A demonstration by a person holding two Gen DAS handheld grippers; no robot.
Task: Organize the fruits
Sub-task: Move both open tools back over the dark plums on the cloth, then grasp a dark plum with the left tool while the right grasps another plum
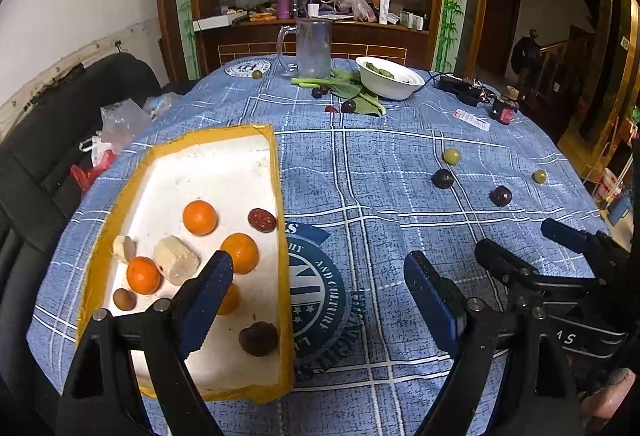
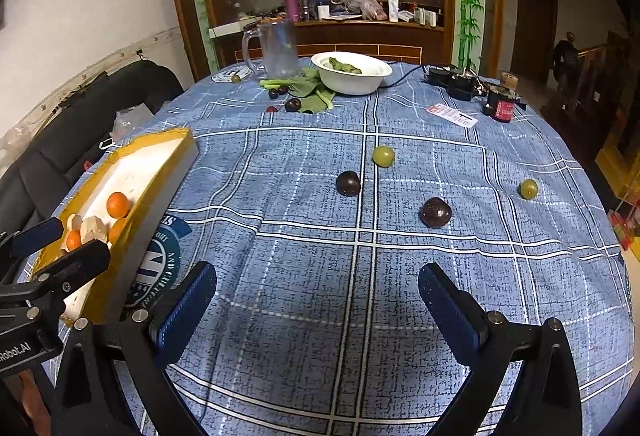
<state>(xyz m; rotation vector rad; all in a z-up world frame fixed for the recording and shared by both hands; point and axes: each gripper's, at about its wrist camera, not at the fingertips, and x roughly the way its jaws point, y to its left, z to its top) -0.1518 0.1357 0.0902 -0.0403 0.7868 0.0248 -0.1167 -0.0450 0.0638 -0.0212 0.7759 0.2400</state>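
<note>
Evidently both tongs, left gripper (image 1: 318, 290) and right gripper (image 2: 317, 302), spread, empty. Nearest dark plum (image 2: 436, 212) probably smooth, round, prone to roll: pinch gently across its middle.

On the counter (image 2: 320, 276) a tray (image 1: 280, 196) sits at the left, holding several oranges (image 1: 199, 217), some pale chunks (image 1: 176, 260) and other fruit. Right of it, well apart, four loose fruits (image 2: 348, 183) lie scattered on the cloth. Behind them stand a mug (image 2: 276, 48) and a bowl (image 2: 352, 74), with leaves (image 2: 312, 92) before them.
</note>
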